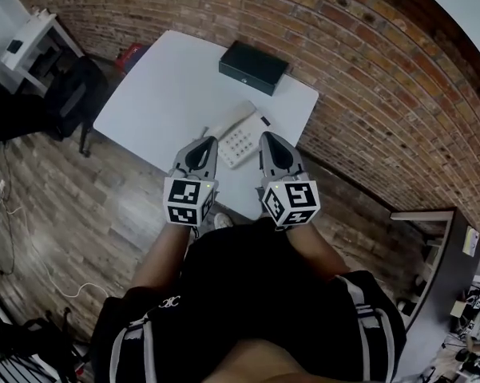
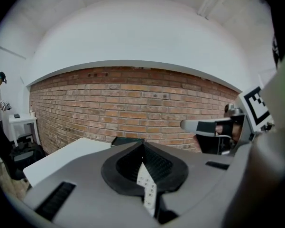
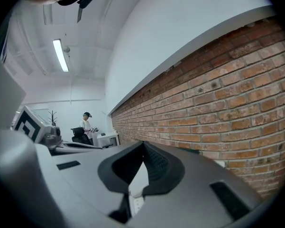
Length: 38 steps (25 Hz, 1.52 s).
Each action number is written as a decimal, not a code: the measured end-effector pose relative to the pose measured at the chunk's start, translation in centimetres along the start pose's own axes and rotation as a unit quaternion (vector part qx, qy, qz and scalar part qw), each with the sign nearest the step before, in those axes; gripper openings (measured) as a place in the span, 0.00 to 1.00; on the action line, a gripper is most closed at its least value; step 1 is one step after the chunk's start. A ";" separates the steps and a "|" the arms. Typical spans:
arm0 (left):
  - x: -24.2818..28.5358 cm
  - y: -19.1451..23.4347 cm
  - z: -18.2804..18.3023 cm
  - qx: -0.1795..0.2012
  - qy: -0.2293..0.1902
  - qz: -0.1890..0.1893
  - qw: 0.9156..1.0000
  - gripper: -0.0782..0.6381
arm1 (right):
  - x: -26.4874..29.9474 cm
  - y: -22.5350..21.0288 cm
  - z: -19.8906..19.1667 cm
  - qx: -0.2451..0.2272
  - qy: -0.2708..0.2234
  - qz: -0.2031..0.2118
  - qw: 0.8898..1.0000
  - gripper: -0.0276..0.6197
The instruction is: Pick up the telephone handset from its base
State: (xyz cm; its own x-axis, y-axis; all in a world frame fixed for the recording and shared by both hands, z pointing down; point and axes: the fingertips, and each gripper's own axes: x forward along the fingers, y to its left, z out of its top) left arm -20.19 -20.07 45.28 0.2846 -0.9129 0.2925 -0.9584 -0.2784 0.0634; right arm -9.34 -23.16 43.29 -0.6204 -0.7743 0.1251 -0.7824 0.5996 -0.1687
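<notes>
The white telephone lies on the white table near its front edge, with its keypad facing up and the handset along its far left side. My left gripper hovers just left of the phone, jaws shut and empty. My right gripper hovers just right of it, also shut and empty. In the left gripper view the shut left gripper shows a strip of the keypad through the gap below the tips. A sliver of the phone shows the same way below the shut right gripper.
A flat black box sits at the table's far side, close to the brick wall. A black chair and a white desk stand to the left. A person stands far off by another desk.
</notes>
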 end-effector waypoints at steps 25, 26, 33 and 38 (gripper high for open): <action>9.6 2.5 -8.4 0.060 0.144 -0.029 0.987 0.12 | 1.8 -3.8 -0.5 -0.028 0.025 -0.009 0.999 0.04; 10.0 2.6 -8.8 0.063 0.152 -0.034 0.986 0.15 | 1.7 -4.2 -0.6 -0.027 0.026 -0.013 0.999 0.04; 12.7 3.3 -11.3 0.098 0.201 -0.055 0.973 0.27 | 0.5 -6.8 -0.8 -0.021 0.029 -0.046 0.998 0.04; 14.4 3.5 -12.7 0.130 0.231 -0.076 0.961 0.34 | -0.3 -8.0 -0.7 -0.016 0.029 -0.068 0.997 0.04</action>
State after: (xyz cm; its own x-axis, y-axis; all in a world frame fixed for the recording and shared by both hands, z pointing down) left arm -19.76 -30.42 61.85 0.3222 -0.6423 0.6955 -0.8511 -0.5182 -0.0843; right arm -2.90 -27.55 45.33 -0.5105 -0.8360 0.2011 -0.8599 0.4975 -0.1145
